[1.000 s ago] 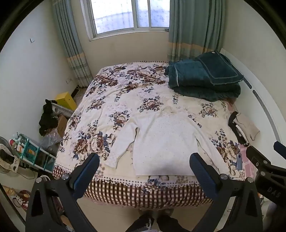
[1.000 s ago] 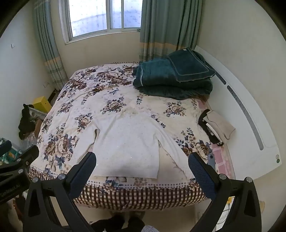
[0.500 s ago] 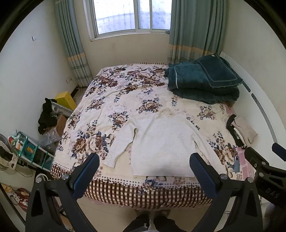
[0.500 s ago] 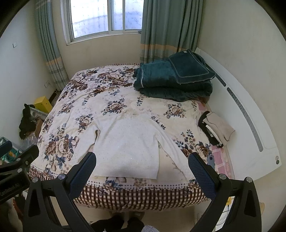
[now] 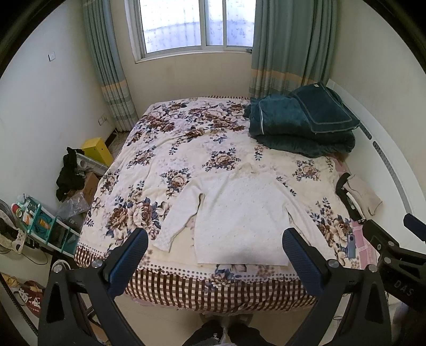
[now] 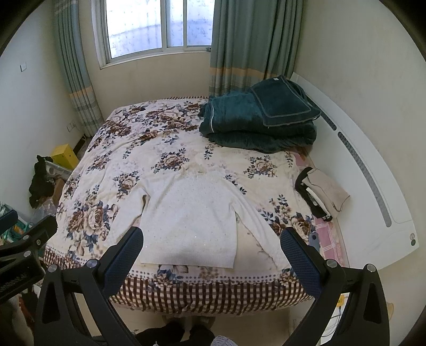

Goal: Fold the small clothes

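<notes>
Both grippers are hanging above the floor at the foot of the bed (image 5: 165, 290), well short of the white sweater (image 5: 239, 215). On the left gripper (image 5: 214, 258) the jaws are standing spread wide, nothing between them, each blue fingertip (image 5: 127, 262) framing a lower corner of the sweater from the camera's angle. On the right gripper (image 6: 211, 256) the jaws are likewise gaping wide and carrying nothing; its black frame is also showing at the right edge of the left wrist view.

The sweater is lying flat, face down or face up I cannot tell, near the foot edge of the bed's floral cover, its hem toward the checked border and its collar pointing toward the window (image 5: 197, 24). Both sleeves are slanting outward and down from the shoulders. Beyond the sweater, by the headboard side, a folded teal blanket (image 5: 300, 125) is sitting in the far corner of the bed. A small folded pile of beige and black clothes (image 5: 358, 194) is resting to the sweater's right, near the bed's edge.
</notes>
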Demonstrator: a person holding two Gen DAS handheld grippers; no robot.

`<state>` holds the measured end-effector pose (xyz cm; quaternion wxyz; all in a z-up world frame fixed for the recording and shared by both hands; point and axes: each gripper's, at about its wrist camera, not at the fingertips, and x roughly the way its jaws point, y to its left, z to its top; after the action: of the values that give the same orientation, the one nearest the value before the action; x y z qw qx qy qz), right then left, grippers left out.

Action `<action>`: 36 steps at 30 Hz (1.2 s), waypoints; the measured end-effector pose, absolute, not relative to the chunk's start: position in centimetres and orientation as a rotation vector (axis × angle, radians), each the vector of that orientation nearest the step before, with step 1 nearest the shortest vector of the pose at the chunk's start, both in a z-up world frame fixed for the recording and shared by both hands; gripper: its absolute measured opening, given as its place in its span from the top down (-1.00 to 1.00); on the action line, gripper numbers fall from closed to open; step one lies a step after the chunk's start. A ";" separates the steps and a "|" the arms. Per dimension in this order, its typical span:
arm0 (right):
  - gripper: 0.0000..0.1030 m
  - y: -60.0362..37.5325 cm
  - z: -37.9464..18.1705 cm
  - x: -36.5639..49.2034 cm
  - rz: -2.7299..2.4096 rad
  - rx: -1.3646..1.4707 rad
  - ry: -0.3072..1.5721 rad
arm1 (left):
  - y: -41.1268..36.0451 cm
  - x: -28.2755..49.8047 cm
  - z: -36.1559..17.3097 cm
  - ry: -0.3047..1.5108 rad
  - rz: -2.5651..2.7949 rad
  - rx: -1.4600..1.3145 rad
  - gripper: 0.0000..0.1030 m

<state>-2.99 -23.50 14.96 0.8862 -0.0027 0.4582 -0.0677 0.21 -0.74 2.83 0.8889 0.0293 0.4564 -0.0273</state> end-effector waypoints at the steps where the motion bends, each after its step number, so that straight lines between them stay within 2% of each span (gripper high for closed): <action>1: -1.00 -23.4 15.1 -3.0 -0.141 -0.006 0.953 | -0.8 0.3 2.9 0.948 -0.058 0.061 -1.00; 36: -1.00 -23.8 15.6 -3.0 -0.137 -0.008 0.942 | -0.7 0.5 3.7 0.933 -0.061 0.049 -1.00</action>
<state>-3.00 -23.78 15.59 0.8889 -0.0040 0.4533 -0.0660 0.46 -0.65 3.66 0.8925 0.0237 0.4495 -0.0296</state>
